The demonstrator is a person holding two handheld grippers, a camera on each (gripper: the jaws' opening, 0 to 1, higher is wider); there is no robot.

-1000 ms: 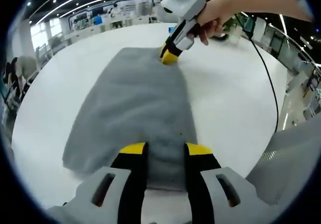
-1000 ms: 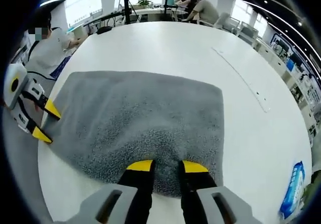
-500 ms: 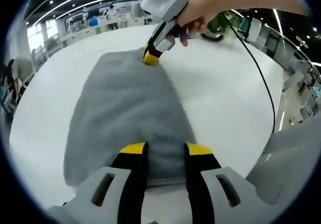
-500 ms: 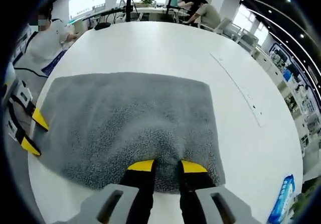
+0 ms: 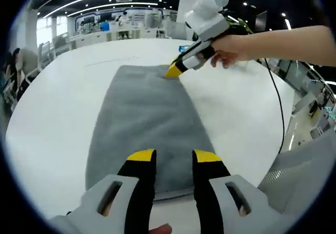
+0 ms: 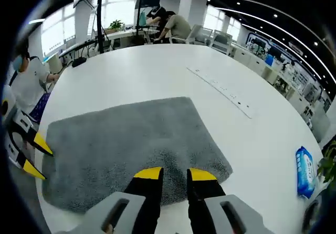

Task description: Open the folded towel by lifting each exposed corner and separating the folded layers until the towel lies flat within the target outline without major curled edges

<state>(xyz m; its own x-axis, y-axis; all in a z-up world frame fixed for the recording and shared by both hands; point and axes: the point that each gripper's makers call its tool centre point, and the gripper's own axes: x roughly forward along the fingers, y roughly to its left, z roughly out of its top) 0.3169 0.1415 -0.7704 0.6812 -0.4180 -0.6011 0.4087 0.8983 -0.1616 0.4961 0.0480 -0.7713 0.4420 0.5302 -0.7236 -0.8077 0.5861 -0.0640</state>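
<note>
Lying spread on the white table, the grey towel is framed at one end by the left gripper, whose jaws are held apart over its edge. At the towel's far end the right gripper is seen, jaws likewise parted above the nap. A blue packet is left well apart from the towel.

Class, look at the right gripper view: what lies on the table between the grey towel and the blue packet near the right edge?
Nothing. In the right gripper view, the stretch between the grey towel and the blue packet is bare white table.
</note>
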